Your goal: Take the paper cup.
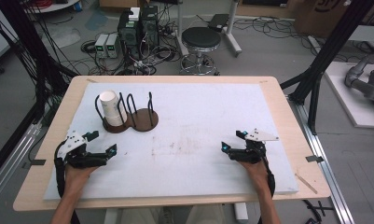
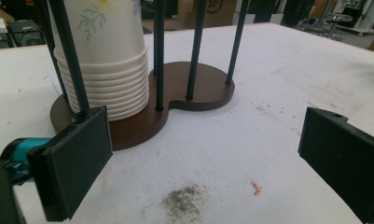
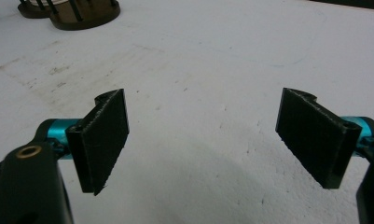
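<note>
Within holder point(image 1: 131, 122), cup stack point(image 1: 111, 107) upright

One stack of paper cups point(image 1: 111, 108), one two-slot rack point(image 1: 139, 120), two grippers.

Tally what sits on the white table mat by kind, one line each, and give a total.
Cup holder stand, brown two-lobed base with black rods: 1
Stack of white paper cups in the stand's left section: 1 stack; about 8 rims show in the left gripper view
Hand-held grippers: 2, left gripper and right gripper, both open
Total: 4
</note>
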Demonstrator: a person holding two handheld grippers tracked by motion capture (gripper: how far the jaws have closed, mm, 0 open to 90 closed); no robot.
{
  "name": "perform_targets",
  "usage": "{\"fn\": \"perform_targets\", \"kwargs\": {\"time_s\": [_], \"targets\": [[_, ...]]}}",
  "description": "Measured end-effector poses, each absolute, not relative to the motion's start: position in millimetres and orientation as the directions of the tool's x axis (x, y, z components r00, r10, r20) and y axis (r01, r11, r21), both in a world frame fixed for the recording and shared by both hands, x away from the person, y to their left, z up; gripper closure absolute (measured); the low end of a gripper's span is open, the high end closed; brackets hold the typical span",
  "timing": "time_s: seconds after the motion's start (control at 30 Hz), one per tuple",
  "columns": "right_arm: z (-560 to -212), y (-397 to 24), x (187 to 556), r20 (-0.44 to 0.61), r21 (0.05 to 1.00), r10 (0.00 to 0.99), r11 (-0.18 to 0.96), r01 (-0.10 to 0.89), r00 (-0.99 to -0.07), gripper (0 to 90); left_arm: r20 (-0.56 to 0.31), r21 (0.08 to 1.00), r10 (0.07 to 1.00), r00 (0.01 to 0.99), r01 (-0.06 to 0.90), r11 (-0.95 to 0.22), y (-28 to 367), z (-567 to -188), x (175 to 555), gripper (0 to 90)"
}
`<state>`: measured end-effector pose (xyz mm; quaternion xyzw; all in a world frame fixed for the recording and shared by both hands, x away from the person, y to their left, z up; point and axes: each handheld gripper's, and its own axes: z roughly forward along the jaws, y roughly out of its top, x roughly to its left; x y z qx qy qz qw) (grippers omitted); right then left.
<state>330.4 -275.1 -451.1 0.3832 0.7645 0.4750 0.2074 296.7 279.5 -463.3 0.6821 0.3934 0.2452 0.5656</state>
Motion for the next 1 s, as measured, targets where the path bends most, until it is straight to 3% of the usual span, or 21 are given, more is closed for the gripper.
{"fn": "perform_targets", "kwargs": {"time_s": [0.83,1.0], "targets": [[-451,-276,330,0.052,0.889,0.784,0.246,0.387,-0.618,17.5,-0.114,0.964,0.816,0.567,0.263,-0.048,279,-462,297,2.7],[-451,-276,330,0.047,0.891,0.786,0.246,0.382,-0.616,17.5,-0.107,0.970,0.805,0.583,0.238,-0.044,284,-447,299,2.7]]}}
